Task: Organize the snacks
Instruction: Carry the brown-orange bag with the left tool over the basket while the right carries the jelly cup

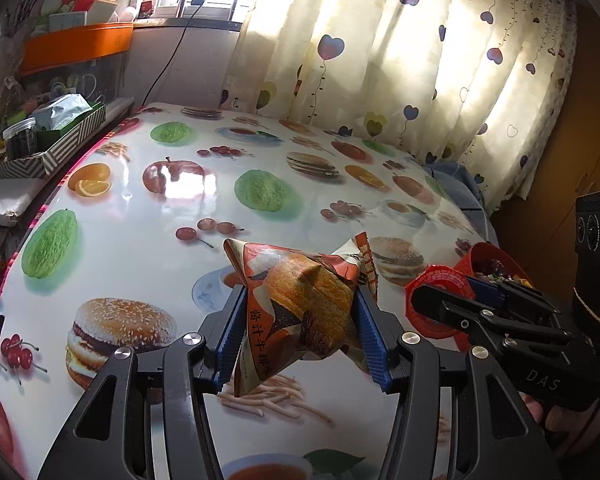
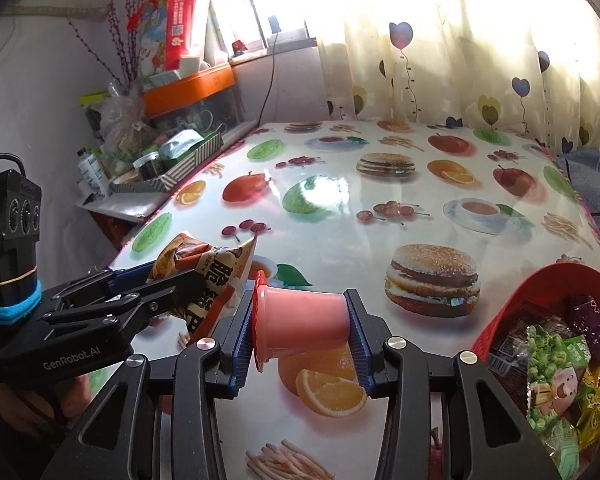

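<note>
My left gripper is shut on an orange snack packet with a steak picture, held above the table; it also shows in the right wrist view. My right gripper is shut on a pink jelly cup lying sideways between the pads, its red lid facing left. A red bowl at the right holds several wrapped snacks; in the left wrist view the bowl sits just behind the right gripper.
The table wears a glossy cloth printed with fruit and burgers. A striped tray with a jar and packets stands off its left edge. Heart-pattern curtains hang behind. An orange box sits on a tank.
</note>
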The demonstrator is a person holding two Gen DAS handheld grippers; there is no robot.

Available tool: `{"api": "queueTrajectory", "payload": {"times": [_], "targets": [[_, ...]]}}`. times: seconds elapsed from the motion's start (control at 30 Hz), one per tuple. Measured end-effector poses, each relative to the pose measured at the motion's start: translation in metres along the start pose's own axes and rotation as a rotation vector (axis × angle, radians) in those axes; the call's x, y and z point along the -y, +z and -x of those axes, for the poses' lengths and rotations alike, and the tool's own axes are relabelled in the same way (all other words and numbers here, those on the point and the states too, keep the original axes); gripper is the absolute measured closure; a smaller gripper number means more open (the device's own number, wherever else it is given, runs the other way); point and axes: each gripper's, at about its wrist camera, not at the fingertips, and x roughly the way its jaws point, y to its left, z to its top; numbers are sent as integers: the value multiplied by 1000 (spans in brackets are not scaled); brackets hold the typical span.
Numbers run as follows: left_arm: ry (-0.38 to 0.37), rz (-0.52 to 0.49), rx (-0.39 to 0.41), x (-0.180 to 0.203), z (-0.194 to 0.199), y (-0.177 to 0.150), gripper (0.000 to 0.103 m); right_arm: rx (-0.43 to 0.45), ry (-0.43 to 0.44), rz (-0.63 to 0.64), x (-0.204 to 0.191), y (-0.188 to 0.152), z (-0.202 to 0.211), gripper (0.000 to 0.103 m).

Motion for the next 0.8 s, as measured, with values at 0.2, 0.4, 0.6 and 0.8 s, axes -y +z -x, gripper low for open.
{"api": "queueTrajectory", "payload": {"times": [0.2,0.4,0.6,0.8], "targets": [[-16,-26,6,19,10,-4,49,25,-9,10,1,-5,23,63],[-27,-47,8,36,14,-5,49,44,-19,8,8,-9,40,63],[-43,-63,16,48,18,-4,49,55,-32,-2,16,-13,53,63],[-64,-80,17,61,19,-4,49,61,-46,-11,22,-18,61,63]]}}
